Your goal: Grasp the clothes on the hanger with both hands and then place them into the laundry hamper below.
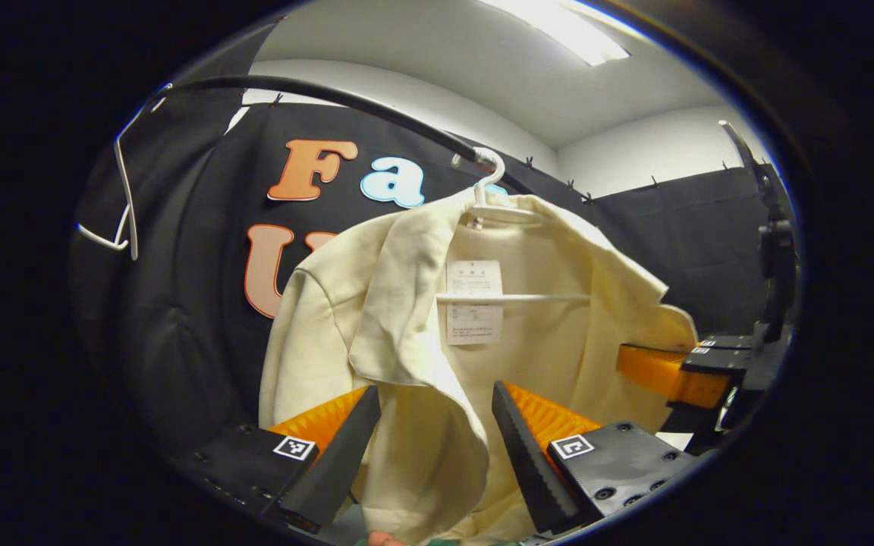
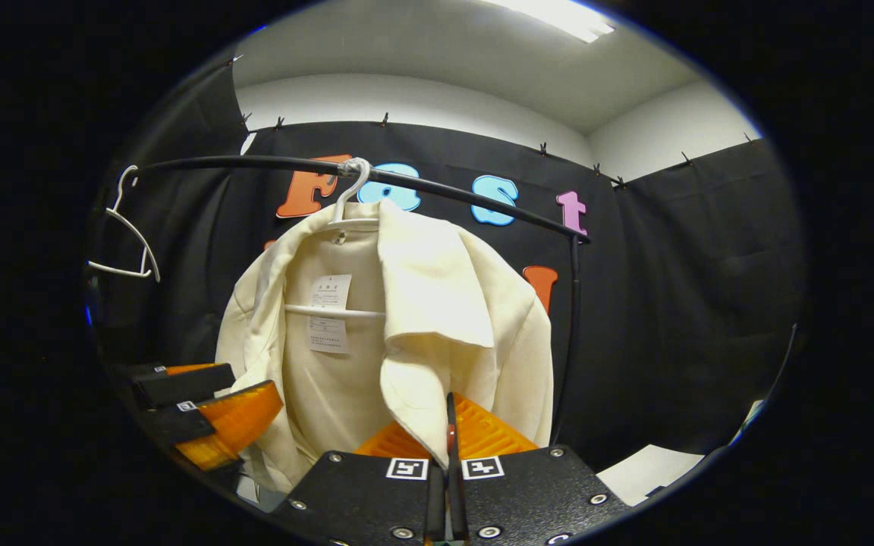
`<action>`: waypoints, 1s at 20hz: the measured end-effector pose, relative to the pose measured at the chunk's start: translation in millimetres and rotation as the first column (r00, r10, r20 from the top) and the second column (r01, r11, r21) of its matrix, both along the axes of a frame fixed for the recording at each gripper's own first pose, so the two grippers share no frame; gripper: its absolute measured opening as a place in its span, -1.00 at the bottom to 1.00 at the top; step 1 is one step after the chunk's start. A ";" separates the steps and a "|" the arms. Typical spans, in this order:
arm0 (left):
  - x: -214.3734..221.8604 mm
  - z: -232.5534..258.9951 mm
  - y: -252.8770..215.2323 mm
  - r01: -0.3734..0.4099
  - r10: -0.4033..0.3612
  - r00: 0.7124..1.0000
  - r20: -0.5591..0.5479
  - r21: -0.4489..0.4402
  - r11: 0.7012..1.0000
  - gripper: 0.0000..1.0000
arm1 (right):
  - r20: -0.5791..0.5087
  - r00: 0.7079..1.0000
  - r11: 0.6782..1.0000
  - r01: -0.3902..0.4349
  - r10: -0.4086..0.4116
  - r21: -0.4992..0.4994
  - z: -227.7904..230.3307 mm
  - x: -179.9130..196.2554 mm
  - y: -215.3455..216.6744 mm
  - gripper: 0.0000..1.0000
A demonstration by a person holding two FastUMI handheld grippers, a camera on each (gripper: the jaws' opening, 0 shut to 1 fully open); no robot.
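The cream jacket (image 1: 437, 341) hangs lengthwise at center frame on its hanger (image 1: 494, 205). The left gripper (image 1: 437, 447) gapes wide around 1 lapel; the right gripper (image 2: 448, 425), fingers together, pinches the other.

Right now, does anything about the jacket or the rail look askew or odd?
The cream jacket sits lopsided on its white hanger: one front panel is folded across, the other flares open. A spare hanger hangs empty at the rail's far end.
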State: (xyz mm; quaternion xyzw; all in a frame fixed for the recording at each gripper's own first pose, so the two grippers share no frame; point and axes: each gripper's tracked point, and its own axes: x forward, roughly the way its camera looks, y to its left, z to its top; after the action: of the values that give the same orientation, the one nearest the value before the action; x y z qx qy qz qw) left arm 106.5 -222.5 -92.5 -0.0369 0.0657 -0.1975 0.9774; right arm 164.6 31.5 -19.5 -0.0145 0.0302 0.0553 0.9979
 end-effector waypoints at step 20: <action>29.7 77.4 135.6 -0.417 0.231 0.854 0.465 0.349 0.839 -0.81 | 0.197 0.970 0.984 0.160 -0.142 -0.075 52.0 -27.1 -51.3 -0.97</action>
State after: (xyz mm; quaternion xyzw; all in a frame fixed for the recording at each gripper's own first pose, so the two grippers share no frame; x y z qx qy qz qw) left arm 136.2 -86.8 -15.1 0.2146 -0.1028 -0.0086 0.9712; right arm 137.5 -19.8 32.4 -0.0624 -0.0621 -0.0239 0.9958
